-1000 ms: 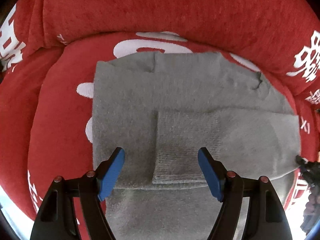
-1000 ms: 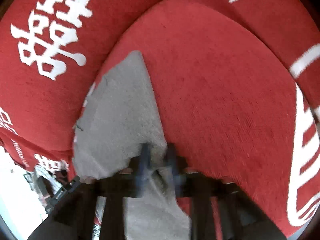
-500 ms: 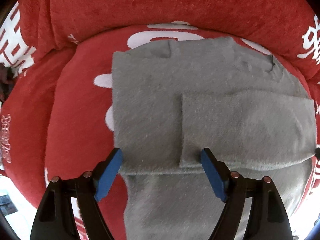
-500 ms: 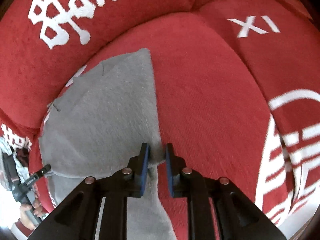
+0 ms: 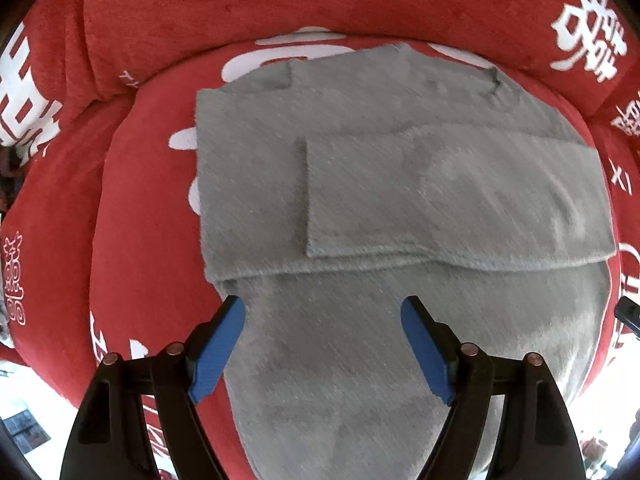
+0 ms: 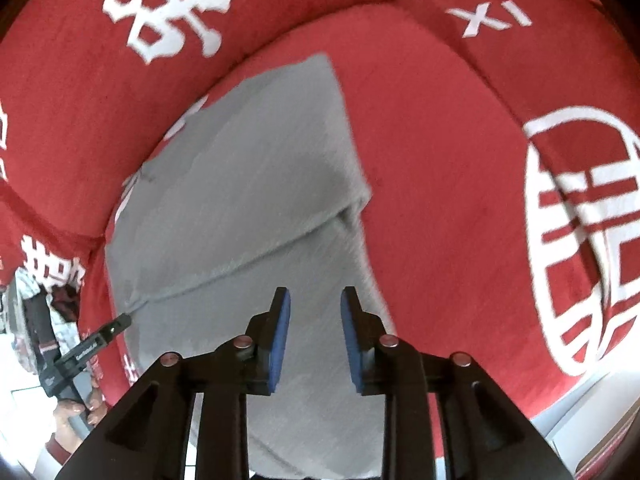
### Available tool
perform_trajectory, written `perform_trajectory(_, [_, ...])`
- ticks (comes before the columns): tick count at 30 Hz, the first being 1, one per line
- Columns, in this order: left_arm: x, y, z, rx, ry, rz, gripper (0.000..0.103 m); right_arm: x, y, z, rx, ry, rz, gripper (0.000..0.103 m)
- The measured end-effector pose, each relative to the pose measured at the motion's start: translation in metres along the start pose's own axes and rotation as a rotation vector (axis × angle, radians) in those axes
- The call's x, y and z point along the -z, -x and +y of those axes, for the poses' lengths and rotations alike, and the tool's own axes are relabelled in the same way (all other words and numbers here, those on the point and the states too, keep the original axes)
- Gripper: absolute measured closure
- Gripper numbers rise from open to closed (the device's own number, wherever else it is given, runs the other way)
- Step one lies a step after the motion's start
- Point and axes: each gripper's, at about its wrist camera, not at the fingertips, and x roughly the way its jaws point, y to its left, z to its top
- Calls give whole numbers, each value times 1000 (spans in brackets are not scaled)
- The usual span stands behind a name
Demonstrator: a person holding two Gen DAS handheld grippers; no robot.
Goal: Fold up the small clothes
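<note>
A grey knit sweater (image 5: 360, 184) lies flat on the red sofa seat (image 5: 144, 208), with one sleeve (image 5: 440, 200) folded across its chest. My left gripper (image 5: 322, 312) hovers open above the lower body of the sweater, nothing between its blue pads. In the right wrist view the same grey sweater (image 6: 248, 184) shows its folded right edge. My right gripper (image 6: 315, 300) hangs above that edge with its jaws opening and no cloth between the blue pads.
The sofa's red backrest (image 5: 320, 4) with white characters rises behind the sweater. A second seat cushion (image 6: 480, 160) lies to the right. At the lower left of the right wrist view a hand (image 6: 76, 412) holds the left gripper's handle.
My right gripper has let go of the sweater's edge and lifted away, its jaws now apart. My left gripper has drawn back toward the hem, so more of the sweater shows.
</note>
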Motion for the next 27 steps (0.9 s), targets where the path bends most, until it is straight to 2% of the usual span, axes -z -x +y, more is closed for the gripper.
perform_trajectory(3, [5, 0, -7, -7, -26, 8, 22, 8, -6, 7, -16, 1, 20, 71])
perform_trajectory(6, [10, -2, -15, -11, -48, 27, 22, 14, -11, 13, -32, 9, 41, 65])
perform_trajectory(15, [13, 1, -37, -25, -59, 38, 21, 17, -14, 16, -64, 19, 70, 64])
perform_trajectory(16, [13, 2, -40, -24, -60, 34, 7, 16, -14, 17, -66, 22, 72, 64])
perform_trajectory(17, [14, 2, -42, -22, -60, 30, 0, 15, -13, 16, -66, 25, 73, 64])
perform_trajectory(19, [14, 6, -49, -22, -65, 14, 0, 13, -12, 15, -67, 34, 74, 64])
perform_trajectory(22, [16, 8, -56, -25, -70, 18, 0, 12, -10, 12, -80, 43, 80, 47])
perform_trajectory(27, [32, 10, -52, -66, -10, 24, 0, 10, -11, 10, -101, 88, 114, 47])
